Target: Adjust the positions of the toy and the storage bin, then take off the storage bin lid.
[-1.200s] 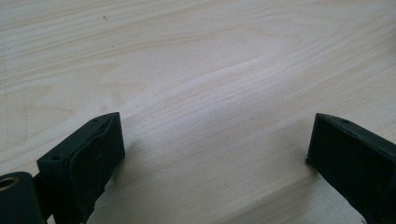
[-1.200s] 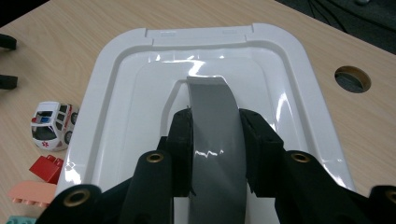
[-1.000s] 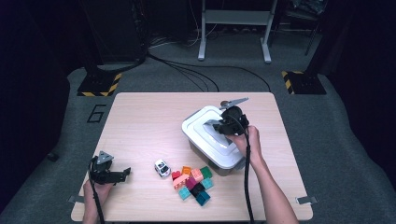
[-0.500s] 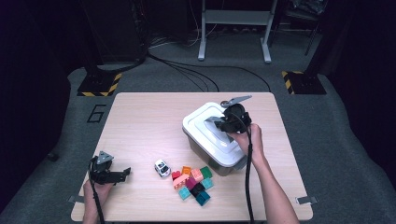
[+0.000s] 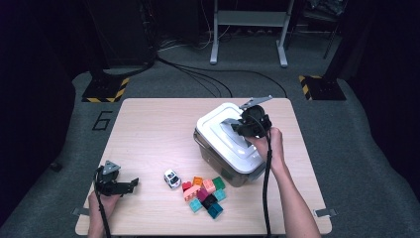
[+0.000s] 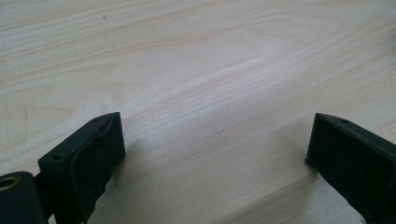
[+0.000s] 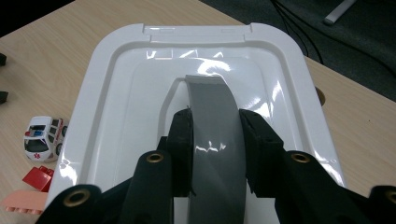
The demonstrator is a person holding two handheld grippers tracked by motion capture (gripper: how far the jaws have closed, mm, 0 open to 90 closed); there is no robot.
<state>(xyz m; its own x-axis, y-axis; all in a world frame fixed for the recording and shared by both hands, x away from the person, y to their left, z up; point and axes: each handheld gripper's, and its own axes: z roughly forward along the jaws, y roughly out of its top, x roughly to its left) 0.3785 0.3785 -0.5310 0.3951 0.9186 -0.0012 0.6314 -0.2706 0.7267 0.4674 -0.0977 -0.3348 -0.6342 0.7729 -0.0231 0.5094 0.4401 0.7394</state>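
- Right gripper view: right claw (image 7: 215, 140) clamps the grey handle (image 7: 212, 121) atop the white lid (image 7: 116, 93).
- Left claw (image 6: 215, 154), jaws apart, idles well left of the lid.
- Risk: the lid possibly remains latched, so pulling may tip the bin (image 5: 218, 161).

It looked like a lab or test studio: a light wooden table (image 5: 148, 129) stood on grey carpet marked with a taped "6" (image 5: 102, 120), among black-and-yellow hazard-striped stand bases (image 5: 105, 89), loose cables (image 5: 198, 74) and a metal frame (image 5: 247, 29) in dark surroundings
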